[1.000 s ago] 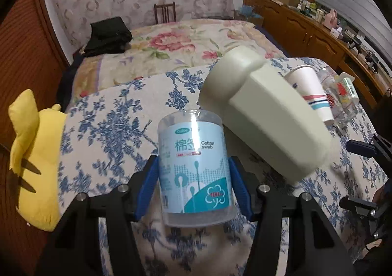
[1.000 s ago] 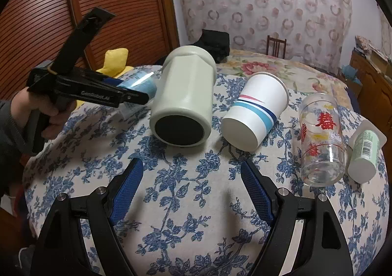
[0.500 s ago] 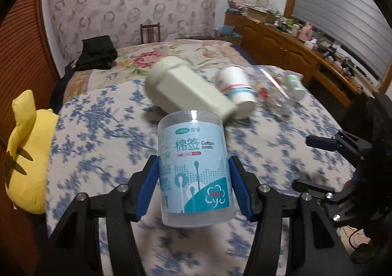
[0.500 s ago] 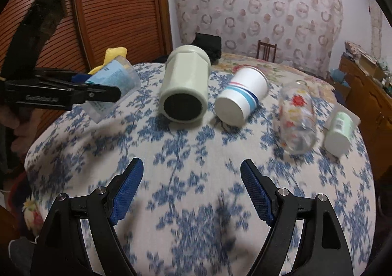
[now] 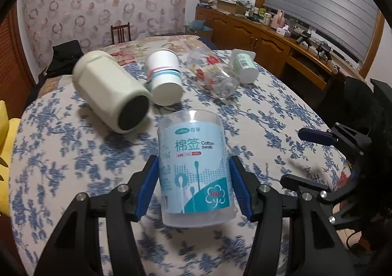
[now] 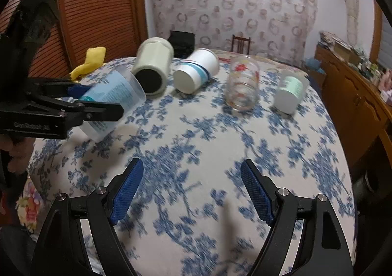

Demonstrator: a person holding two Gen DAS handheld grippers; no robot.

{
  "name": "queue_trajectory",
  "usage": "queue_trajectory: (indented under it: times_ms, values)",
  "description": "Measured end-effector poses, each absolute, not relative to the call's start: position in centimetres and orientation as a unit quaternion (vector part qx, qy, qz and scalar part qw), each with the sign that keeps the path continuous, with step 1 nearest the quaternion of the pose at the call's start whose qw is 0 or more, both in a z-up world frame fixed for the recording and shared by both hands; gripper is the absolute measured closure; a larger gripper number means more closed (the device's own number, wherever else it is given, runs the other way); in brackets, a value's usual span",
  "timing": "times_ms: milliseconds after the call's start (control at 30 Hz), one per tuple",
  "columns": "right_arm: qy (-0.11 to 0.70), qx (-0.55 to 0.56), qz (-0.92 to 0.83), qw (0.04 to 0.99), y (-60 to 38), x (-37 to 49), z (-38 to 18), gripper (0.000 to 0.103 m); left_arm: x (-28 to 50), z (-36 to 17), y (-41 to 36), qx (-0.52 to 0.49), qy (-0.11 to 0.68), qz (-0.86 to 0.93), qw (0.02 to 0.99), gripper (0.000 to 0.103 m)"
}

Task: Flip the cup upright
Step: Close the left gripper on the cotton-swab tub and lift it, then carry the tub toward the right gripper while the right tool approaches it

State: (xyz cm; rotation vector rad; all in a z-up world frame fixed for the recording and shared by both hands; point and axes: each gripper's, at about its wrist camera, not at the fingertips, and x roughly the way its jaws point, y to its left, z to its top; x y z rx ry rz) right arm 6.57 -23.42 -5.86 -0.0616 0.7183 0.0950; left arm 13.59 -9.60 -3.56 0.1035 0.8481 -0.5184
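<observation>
My left gripper (image 5: pixel 194 181) is shut on a clear cotton swab cup (image 5: pixel 196 168) with a blue label and holds it tilted above the table; it also shows in the right wrist view (image 6: pixel 112 102). My right gripper (image 6: pixel 192 190) is open and empty over the near side of the table. Several cups lie on their sides at the back: a pale green mug (image 6: pixel 153 69), a white paper cup with blue stripes (image 6: pixel 196 73), a printed glass (image 6: pixel 242 84) and a small mint cup (image 6: pixel 290 91).
The round table has a blue floral cloth (image 6: pixel 208 143). A yellow plush toy (image 6: pixel 89 61) sits at its far left edge. A bed (image 5: pixel 152 43), a chair (image 5: pixel 120 32) and a wooden sideboard (image 5: pixel 264 35) stand behind.
Both grippers have pulled back from the lying cups. My left gripper has carried the cotton swab cup away from the green mug toward the near side of the table.
</observation>
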Motion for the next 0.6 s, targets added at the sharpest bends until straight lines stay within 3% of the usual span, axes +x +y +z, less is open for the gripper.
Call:
queue_trajectory:
  times_ms: [433,600]
  values:
    - [0.355,-0.034,0.039,0.933,-23.9,4.8,-6.3,0.02,13.1,-4.8,-11.5,0.063,0.409,-0.256,0.874,0.045]
    - [0.359,-0.04,0.038,0.932,-23.8,4.7,-6.2,0.02,12.9,-4.7,-10.7,0.042,0.406,-0.261,0.875,0.037]
